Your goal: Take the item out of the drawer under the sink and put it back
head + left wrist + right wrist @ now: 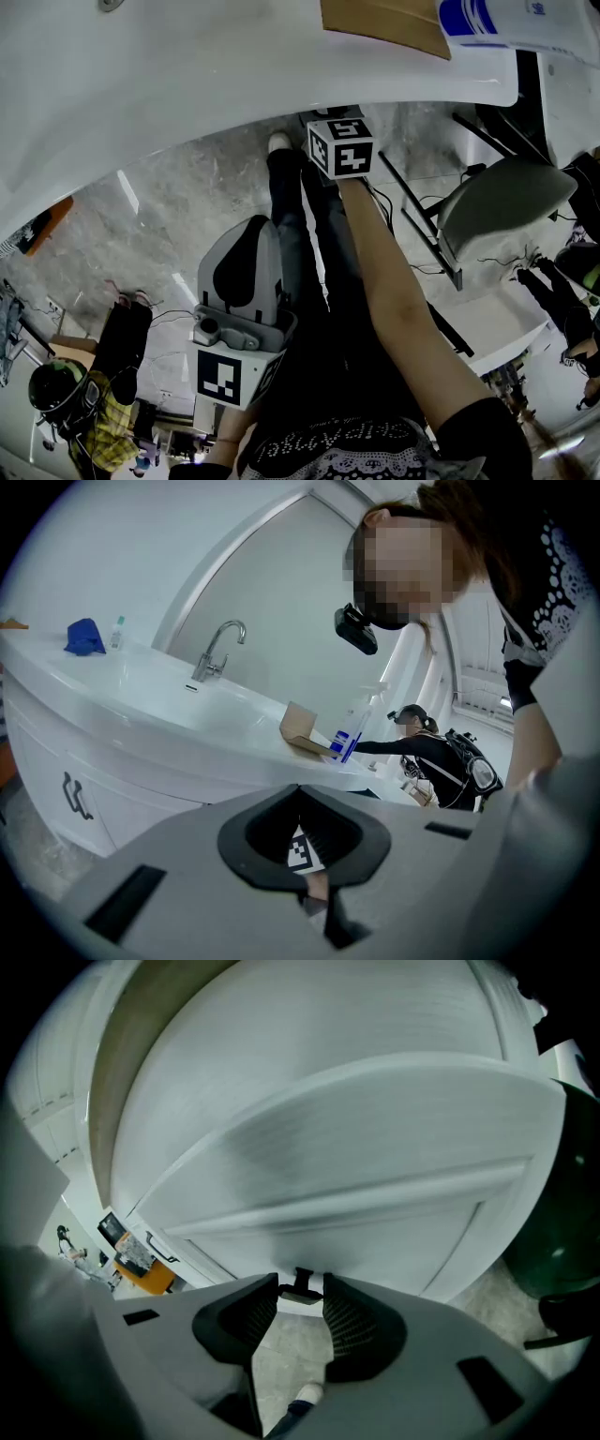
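The white cabinet front [375, 1194] under the sink fills the right gripper view. My right gripper [301, 1282] is at its small dark drawer handle [302, 1285], with a finger pressed on each side. In the head view my right arm reaches forward under the white sink rim [281, 89]; only that gripper's marker cube [339, 147] shows, the jaws are hidden. My left gripper [246, 246] hangs back by my legs, away from the cabinet. Its jaws [300, 789] are shut with nothing in them. No item from the drawer is in sight.
On the counter stand a tap [216, 649], a blue cloth [84, 637], a cardboard box [302, 731] and a spray bottle [352, 728]. Another cabinet handle [75, 797] is at the left. A grey chair [502, 202] stands to my right, and another person [427, 747] works behind.
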A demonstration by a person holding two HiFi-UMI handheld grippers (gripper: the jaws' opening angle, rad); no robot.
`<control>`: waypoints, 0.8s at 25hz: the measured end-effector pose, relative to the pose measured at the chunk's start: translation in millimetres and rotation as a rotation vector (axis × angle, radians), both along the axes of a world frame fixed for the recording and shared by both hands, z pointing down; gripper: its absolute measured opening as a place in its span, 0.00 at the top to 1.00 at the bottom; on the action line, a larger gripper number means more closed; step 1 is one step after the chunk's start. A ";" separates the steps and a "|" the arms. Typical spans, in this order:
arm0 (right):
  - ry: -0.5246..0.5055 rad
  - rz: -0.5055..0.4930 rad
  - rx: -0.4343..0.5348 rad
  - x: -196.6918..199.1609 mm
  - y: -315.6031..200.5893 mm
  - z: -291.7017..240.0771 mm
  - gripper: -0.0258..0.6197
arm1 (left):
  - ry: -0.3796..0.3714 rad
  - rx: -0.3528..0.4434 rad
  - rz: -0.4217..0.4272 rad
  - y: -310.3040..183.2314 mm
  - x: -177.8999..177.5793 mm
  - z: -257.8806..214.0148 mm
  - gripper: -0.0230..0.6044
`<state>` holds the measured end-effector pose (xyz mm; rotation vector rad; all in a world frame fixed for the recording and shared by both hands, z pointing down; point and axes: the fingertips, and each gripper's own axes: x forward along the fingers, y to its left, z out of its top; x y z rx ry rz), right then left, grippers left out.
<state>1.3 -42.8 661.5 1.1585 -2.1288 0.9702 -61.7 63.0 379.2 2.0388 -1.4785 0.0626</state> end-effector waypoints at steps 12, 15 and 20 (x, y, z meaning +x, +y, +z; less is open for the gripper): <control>-0.042 -0.029 0.001 0.9 1.7 -1.0 0.73 | 0.010 0.004 0.007 2.1 1.1 0.0 0.96; -0.044 -0.030 -0.001 1.1 4.7 -0.6 0.73 | 0.007 -0.005 0.008 2.3 0.8 1.3 0.96; -0.046 -0.037 0.000 3.1 14.4 -1.3 0.73 | 0.012 0.019 0.018 1.2 2.3 -2.8 0.96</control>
